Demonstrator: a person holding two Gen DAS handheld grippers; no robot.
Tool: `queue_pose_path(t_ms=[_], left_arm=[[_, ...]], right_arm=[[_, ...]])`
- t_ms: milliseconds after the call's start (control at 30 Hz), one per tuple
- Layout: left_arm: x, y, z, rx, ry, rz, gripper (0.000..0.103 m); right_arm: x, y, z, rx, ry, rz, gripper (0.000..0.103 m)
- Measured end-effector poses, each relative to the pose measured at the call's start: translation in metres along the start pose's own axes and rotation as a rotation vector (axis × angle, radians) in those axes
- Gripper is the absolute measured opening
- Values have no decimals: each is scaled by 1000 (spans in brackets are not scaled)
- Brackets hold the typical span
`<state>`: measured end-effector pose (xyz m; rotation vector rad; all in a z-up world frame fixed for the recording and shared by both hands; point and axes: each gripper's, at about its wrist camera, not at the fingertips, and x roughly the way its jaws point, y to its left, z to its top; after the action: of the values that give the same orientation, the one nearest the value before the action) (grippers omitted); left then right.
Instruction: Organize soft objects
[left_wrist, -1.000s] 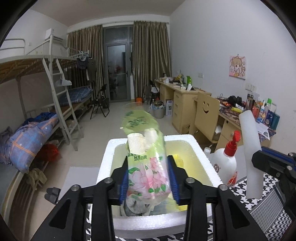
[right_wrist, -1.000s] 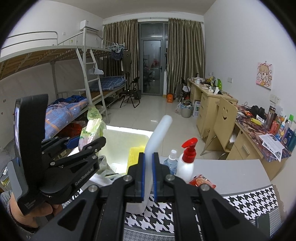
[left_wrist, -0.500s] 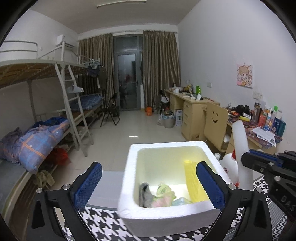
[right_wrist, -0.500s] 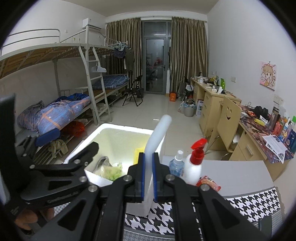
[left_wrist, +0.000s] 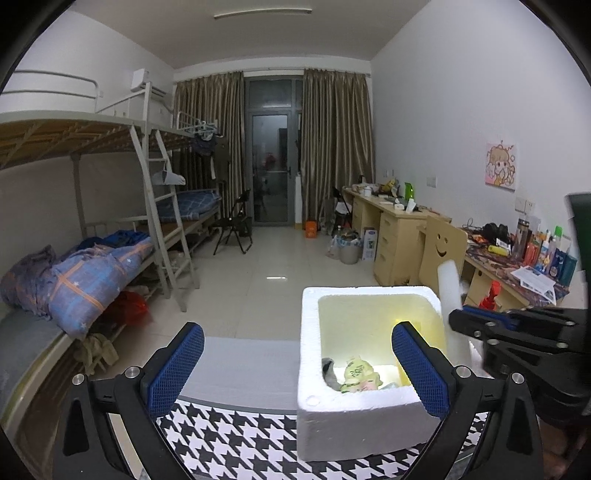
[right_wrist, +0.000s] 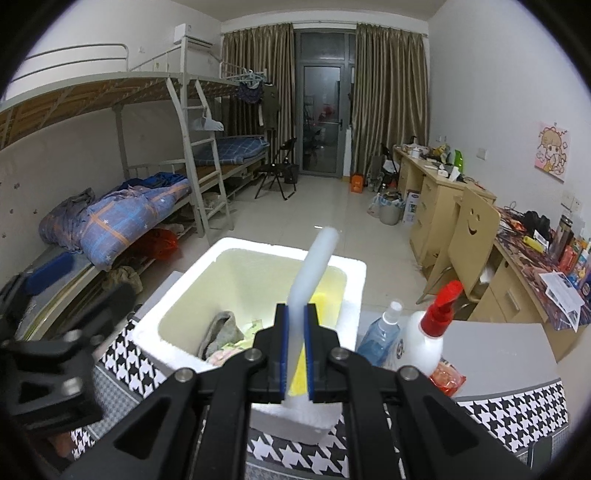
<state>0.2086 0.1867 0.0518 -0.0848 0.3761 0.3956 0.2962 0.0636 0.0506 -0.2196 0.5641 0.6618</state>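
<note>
Counter (left_wrist: 236, 435) under a houndstooth cloth carries a white foam box (left_wrist: 365, 413) set near its far edge; beyond that edge lies open tiled floor (left_wrist: 266, 258), with a bunk bed (left_wrist: 92, 266) along one wall and desks along the other. Box is open-topped; its near rim stands just ahead of both tools, its interior largely free above the contents. Inside, on the bottom: a grey cloth (right_wrist: 221, 332), a green floral packet (left_wrist: 356, 374) touching it, and a yellow piece (right_wrist: 299, 376) against the right wall. Left gripper (left_wrist: 295, 365): jaws spread wide, nothing between the pads; right pad overlaps the box opening, left pad hangs over bare counter. Right gripper (right_wrist: 295, 347): jaws nearly closed, clamped on a white foam strip (right_wrist: 314, 266) that rises tilted over the box. Two spray bottles (right_wrist: 424, 332) and a red packet (right_wrist: 447, 376) stand just right of the box.
</note>
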Motion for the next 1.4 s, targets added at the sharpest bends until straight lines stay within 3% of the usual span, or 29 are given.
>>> queue_pose_path(t_ms=[100,200,267,333,633,1100,1233,1400], left_arm=[[-1,4,0,-2,1,13,102],[0,7,0,-4,-2,18,102],[0,7,-1,0,3,12,102],[0,7,-2,-2,5,14,102],[-7,3,-3,-1,2,11,102],[-53,-8,-7,3,-22,-22,102],[-69,-12,-8,15,-33,-28,102],[-90,-16,-8,24,-51,-34,102]], right_arm=[[10,-3,-1,7,19,3,12],[18,-6,-1,22,39,-30,25],[20,-12,-1,45,49,-37,48],[16,-13,-2,59,39,-27,58],[-19,-11,-3,78,-45,-30,81],[-71,-2,-13,48,-108,-44,83],[-94,-1,-19,39,-166,-33,95],[-115,-2,-27,59,-183,-24,96]])
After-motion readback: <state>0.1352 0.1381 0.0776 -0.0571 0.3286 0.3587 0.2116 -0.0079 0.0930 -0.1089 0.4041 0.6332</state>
